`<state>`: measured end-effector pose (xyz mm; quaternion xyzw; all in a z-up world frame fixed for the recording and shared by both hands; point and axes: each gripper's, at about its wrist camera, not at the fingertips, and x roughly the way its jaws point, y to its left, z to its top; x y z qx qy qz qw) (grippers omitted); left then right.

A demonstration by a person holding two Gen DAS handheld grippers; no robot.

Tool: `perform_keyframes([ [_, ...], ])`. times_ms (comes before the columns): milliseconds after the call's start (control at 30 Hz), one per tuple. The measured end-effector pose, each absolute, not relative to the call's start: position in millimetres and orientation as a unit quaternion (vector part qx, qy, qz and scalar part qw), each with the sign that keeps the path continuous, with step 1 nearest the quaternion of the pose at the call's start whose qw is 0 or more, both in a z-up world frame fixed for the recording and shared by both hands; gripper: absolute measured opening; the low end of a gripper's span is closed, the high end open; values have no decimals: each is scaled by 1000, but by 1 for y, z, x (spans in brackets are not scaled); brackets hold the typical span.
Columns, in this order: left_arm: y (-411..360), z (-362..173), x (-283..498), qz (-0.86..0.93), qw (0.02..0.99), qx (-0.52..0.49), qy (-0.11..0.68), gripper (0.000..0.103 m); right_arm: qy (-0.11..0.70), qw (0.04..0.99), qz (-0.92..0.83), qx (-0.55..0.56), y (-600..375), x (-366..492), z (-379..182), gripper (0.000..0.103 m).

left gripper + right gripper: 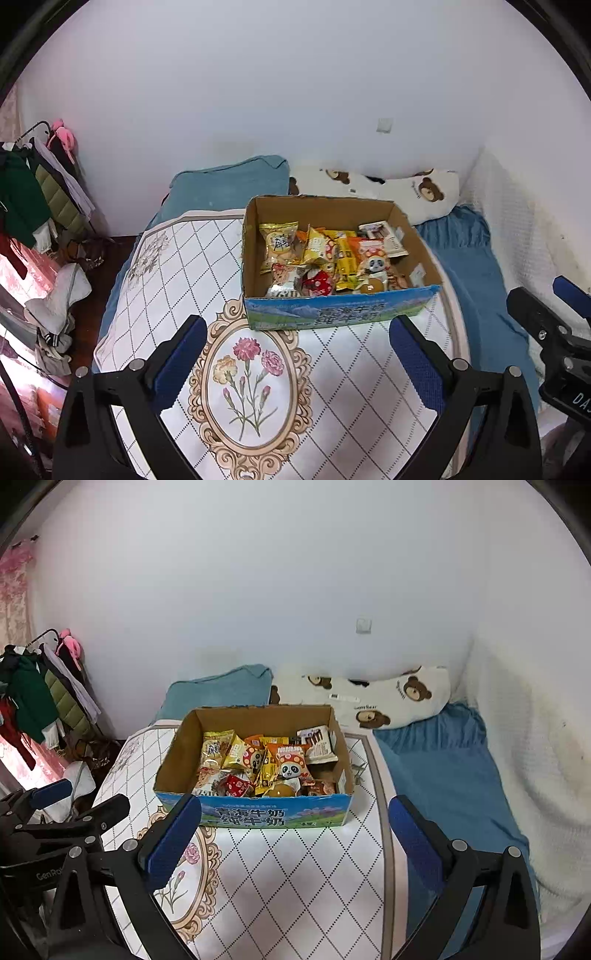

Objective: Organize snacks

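Bedside table (351, 369) bears snack box (332, 314), long side facing both parted grippers.

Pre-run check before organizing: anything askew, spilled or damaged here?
Nothing spilled. The snack packets lie in a jumbled, overlapping heap inside the cardboard box, none sorted. The box's far rim looks ragged, as if torn. Both the left claw and right claw are open and hold nothing.
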<state>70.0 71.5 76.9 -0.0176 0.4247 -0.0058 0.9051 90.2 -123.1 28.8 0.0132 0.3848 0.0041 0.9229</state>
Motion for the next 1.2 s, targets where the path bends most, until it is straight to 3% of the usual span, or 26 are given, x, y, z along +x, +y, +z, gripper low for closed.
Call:
perform_keyframes([
  [467,76,99,30,-15,916,-31,399,101,366,930,11,29,-127,41,62,103],
  [1200,72,58,105,22,907,-17,421,102,372,928,-18,26,-147,131,4,103],
])
